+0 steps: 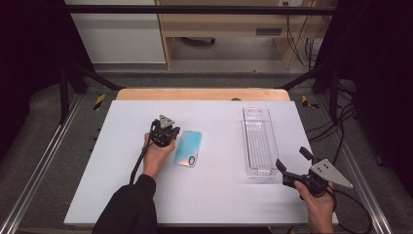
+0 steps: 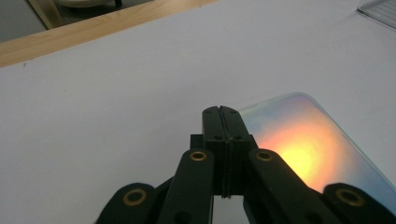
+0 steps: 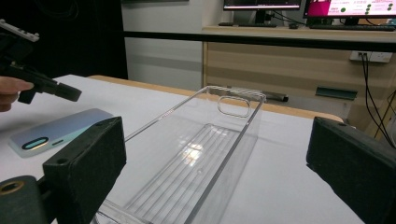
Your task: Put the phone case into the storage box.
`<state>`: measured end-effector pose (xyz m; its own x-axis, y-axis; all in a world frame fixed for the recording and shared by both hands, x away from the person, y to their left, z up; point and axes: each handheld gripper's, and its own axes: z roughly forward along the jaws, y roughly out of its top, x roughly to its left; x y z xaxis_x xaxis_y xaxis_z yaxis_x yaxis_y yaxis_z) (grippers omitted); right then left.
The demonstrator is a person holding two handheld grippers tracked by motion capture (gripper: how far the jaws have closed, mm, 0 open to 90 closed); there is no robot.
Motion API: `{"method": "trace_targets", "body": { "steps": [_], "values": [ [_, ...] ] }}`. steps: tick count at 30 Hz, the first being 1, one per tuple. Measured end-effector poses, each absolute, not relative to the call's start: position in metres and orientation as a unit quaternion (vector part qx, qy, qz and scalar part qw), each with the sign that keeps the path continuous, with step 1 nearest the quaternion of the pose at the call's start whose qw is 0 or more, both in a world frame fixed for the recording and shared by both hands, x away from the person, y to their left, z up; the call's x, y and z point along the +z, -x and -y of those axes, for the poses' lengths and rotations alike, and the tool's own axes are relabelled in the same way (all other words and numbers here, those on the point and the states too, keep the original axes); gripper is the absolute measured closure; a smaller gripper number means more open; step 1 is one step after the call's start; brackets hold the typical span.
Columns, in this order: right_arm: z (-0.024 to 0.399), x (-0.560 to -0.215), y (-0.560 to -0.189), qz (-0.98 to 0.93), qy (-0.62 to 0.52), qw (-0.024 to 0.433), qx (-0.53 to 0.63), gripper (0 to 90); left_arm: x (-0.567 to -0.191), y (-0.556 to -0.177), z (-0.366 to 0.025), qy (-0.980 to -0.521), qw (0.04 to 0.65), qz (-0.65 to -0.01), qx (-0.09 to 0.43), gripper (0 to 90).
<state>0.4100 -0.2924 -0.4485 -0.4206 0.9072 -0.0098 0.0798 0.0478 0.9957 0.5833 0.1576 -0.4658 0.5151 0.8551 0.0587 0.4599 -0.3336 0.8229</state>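
One clear tray [image 1: 259, 142] right of phone case [image 1: 188, 148]; white table [image 1: 122, 161].

The phone case [image 1: 188, 148], iridescent blue with an orange-pink sheen, lies flat on the worktop [image 1: 122, 161], camera cutout nearest the person, just right of the closed left tool [image 1: 171, 138].

Bright white table [image 1: 117, 185], dark surroundings, soft blurry gripper views.
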Motion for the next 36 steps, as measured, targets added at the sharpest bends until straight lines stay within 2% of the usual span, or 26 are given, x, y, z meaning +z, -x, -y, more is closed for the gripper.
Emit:
{"method": "trace_targets", "body": {
  "steps": [8,17,25,36],
  "values": [
    [0.296,-0.449,-0.409,-0.622,-0.399,0.369,0.564,5.0,-0.473,-0.607,-0.149,-0.797,0.369,-0.405,0.256,90.0],
    [0.294,-0.45,-0.41,-0.626,-0.399,0.368,0.56,5.1,-0.481,-0.612,-0.154,-0.807,0.353,-0.407,0.243,90.0],
    [0.295,-0.45,-0.41,-0.625,-0.4,0.367,0.561,5.1,-0.484,-0.608,-0.145,-0.811,0.357,-0.403,0.227,90.0],
    [0.297,-0.449,-0.409,-0.621,-0.402,0.369,0.562,5.2,-0.483,-0.584,-0.111,-0.842,0.357,-0.345,0.212,90.0]
  ]
}}
